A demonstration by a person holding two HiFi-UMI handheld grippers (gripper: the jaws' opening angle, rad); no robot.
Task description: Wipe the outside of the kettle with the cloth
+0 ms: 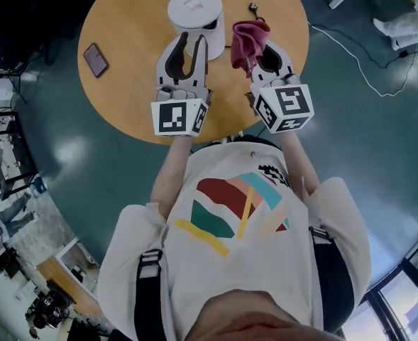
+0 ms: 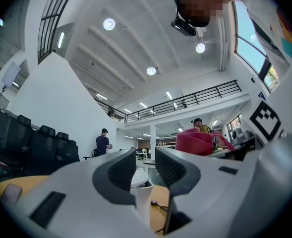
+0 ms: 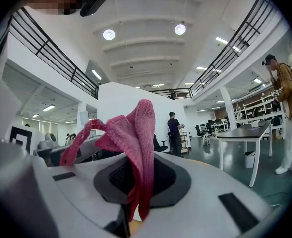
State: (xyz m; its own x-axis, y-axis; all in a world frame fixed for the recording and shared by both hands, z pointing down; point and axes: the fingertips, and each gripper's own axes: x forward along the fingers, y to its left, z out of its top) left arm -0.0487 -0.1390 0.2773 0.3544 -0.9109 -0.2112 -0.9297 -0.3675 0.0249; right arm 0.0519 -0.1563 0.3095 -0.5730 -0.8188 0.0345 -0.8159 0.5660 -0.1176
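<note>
The wipe has not begun, by my reading; the right gripper (image 1: 255, 51) pinches a bunched pink cloth (image 1: 250, 37) between closed jaws, just right of the white kettle (image 1: 194, 10) on the round wooden table (image 1: 127, 91); whether cloth and kettle touch I cannot tell. The left gripper (image 1: 190, 42) has its jaws spread, gripping nothing, with the kettle just beyond them. Next, the cloth needs pressing flat to the kettle's wall while the left gripper steadies it.
</note>
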